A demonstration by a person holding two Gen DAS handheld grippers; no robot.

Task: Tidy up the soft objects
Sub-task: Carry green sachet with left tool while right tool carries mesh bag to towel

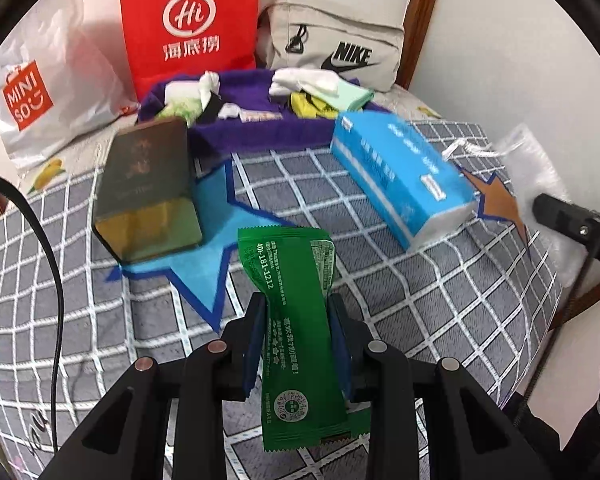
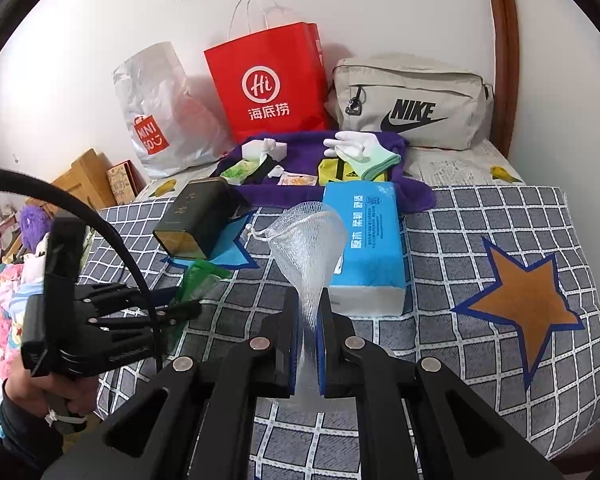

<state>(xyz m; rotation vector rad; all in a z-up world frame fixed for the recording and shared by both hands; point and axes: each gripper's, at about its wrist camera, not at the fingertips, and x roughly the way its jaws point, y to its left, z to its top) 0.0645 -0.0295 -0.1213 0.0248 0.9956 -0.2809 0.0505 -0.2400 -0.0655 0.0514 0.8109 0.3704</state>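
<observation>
My left gripper point(image 1: 298, 304) is shut on a green snack packet point(image 1: 296, 312), held above the checked bedcover; the gripper also shows at the left of the right wrist view point(image 2: 188, 304). My right gripper point(image 2: 308, 300) is shut on a white mesh drawstring bag point(image 2: 308, 240), which shows at the right edge of the left wrist view point(image 1: 536, 172). A blue tissue pack point(image 2: 366, 240) lies just beyond the mesh bag. A purple towel point(image 2: 260, 192) at the back holds white gloves point(image 2: 352, 144), a yellow garment point(image 2: 336, 170) and small packets.
A dark green tin box point(image 1: 148, 188) lies on a blue star patch point(image 1: 208, 240). An orange star patch point(image 2: 528, 300) is on the right. A red paper bag point(image 2: 268, 84), a Miniso plastic bag point(image 2: 160, 120) and a grey Nike bag point(image 2: 412, 104) stand against the wall.
</observation>
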